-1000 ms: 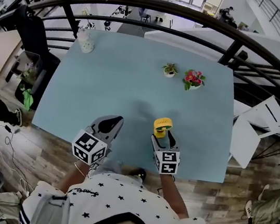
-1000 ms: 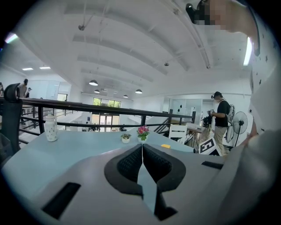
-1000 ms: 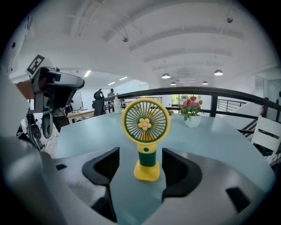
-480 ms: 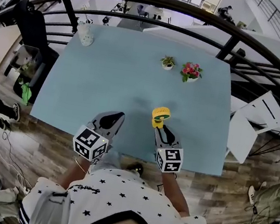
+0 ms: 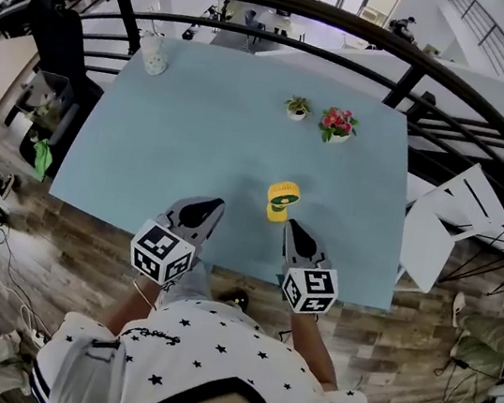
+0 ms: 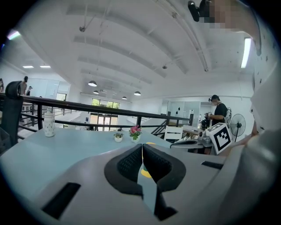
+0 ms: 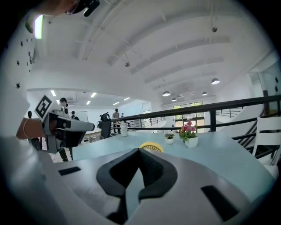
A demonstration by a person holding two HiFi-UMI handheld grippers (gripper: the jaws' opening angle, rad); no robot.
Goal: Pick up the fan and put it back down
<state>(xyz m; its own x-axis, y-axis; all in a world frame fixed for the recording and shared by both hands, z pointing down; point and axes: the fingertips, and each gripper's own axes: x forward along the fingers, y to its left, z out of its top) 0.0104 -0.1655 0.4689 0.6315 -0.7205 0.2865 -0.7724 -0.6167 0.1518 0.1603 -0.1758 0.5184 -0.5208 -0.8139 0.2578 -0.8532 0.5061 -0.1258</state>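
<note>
Item 1: my right gripper (image 5: 290, 223). Its jaws have just been closing and are now pressed together with nothing between them.
Item 2: my left gripper (image 5: 212, 204). Its jaws are pressed together on nothing.
Both carry a cube printed with black-and-white square markers.
Item 3: yellow fan (image 5: 282, 199). It stands upright on the blue table (image 5: 206, 132), just ahead of my right tips and apart from them.
Item 4: pink flowers (image 5: 337, 124) and a small green plant (image 5: 296, 107), potted side by side near the far edge.

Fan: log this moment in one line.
fan: upright on table, ungripped | right gripper: jaws just closed, empty, near side of fan | left gripper: shut, empty
</note>
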